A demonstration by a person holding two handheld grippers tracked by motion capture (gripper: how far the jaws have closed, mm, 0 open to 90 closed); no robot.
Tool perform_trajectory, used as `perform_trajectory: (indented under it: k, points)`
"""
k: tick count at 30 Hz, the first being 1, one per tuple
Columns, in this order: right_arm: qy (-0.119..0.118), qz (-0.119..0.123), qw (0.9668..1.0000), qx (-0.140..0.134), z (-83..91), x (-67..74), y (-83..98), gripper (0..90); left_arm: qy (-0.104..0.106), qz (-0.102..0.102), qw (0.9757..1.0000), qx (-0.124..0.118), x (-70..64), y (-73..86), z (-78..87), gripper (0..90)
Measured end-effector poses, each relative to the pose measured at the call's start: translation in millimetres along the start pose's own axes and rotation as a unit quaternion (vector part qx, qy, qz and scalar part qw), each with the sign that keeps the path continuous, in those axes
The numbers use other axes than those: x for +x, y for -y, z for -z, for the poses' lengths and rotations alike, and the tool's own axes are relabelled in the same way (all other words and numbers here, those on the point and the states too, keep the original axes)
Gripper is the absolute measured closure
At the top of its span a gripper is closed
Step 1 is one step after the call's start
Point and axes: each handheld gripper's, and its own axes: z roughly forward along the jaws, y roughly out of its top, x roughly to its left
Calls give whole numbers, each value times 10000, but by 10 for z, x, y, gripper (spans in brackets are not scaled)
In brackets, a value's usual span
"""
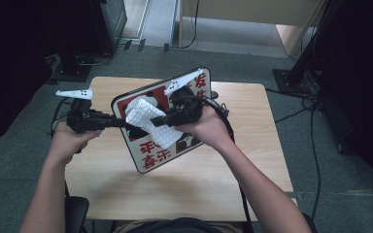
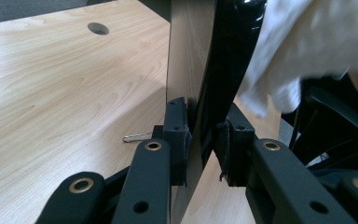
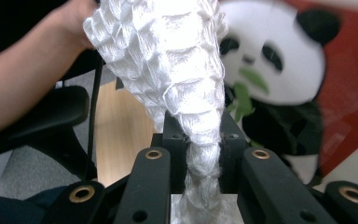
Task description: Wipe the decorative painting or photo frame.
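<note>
A panda board (image 1: 150, 158) with a red border and red characters is held tilted above the table. My left gripper (image 1: 121, 122) is shut on its left edge. In the left gripper view the pads (image 2: 177, 135) clamp the thin board (image 2: 186, 56) seen edge-on, with my left gripper (image 2: 203, 140) around it. A white waffle-weave cloth (image 1: 148, 119) lies against the board's picture side, and my right gripper (image 1: 167, 119) is shut on it. In the right gripper view the bunched cloth (image 3: 168, 56) rises from my right gripper (image 3: 200, 135), with the panda picture (image 3: 279, 70) behind it.
The light wooden table (image 1: 126, 194) lies under the board, with a round cable hole (image 2: 98, 29) and a paper clip (image 2: 137, 136) on its surface. A black chair armrest (image 3: 42, 116) sits by the person's arm. Cables (image 1: 315, 145) trail on the floor at the right.
</note>
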Motion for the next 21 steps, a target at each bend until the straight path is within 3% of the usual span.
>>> perform_trajectory:
  k: [4, 12, 21]
  points:
    - [-17, -86, 9999, -83, 127, -5, -191, 789, 11, 7, 10000, -5, 4, 1, 0, 758]
    - [290, 157, 9990, -304, 295, -15, -580, 788, 17, 0, 10000, -27, 7, 2, 2, 758]
    - [502, 123, 9986, -139, 211, -85, -942, 785, 17, -20, 10000, -36, 8, 1, 7, 758]
